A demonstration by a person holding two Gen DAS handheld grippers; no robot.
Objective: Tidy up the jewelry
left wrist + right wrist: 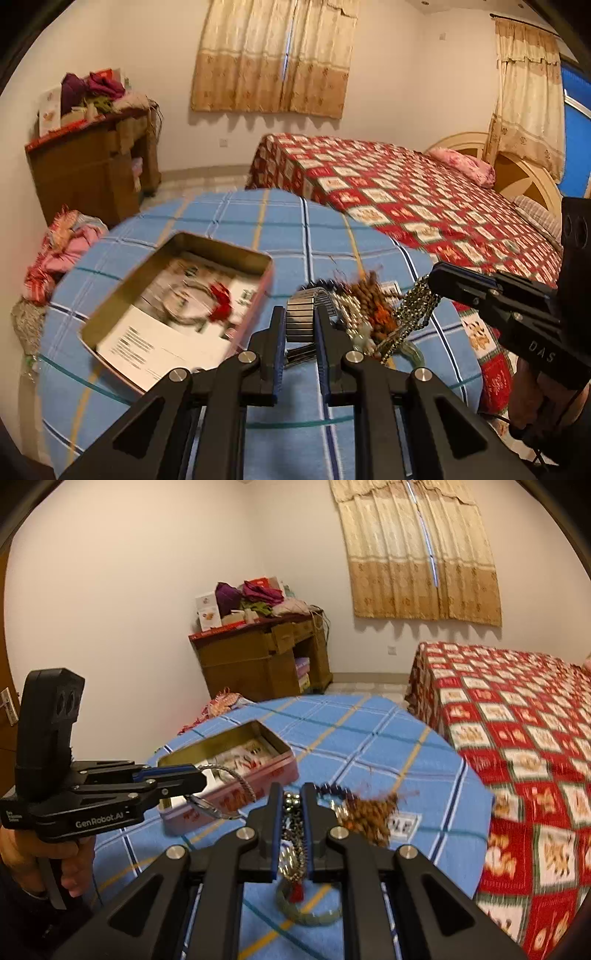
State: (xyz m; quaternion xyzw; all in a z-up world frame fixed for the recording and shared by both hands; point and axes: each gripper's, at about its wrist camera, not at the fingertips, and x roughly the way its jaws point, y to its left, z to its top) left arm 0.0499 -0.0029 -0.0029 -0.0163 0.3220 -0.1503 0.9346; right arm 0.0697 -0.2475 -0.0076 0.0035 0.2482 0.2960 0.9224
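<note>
open tin box (177,291) sits at the left of the round worktop (236,218), which carries a blue checked cloth. the box holds printed paper, a pale ring-shaped piece and a small red item; details blurred.

left gripper (300,317): fingers nearly closed, clamped on a silver link watch band (301,314). from the right wrist view this gripper (201,779) is held over the near end of the box, the band (236,779) looping from its fingers down toward the box's front wall.

centre-right of the worktop: a tangled heap of jewelry (364,299), with brown beads, orange threads and pale beads mixed. a green bangle (308,912) with a red tassel lies on the cloth below the right gripper.

right gripper (293,797): fingers all but closed, pinching a metal bead chain (291,834) that hangs down between them. in the left wrist view the same gripper (434,277) holds the chain (413,310) raised beside the heap.

bed (424,199) with red patterned cover stands beyond the worktop at right.
</note>
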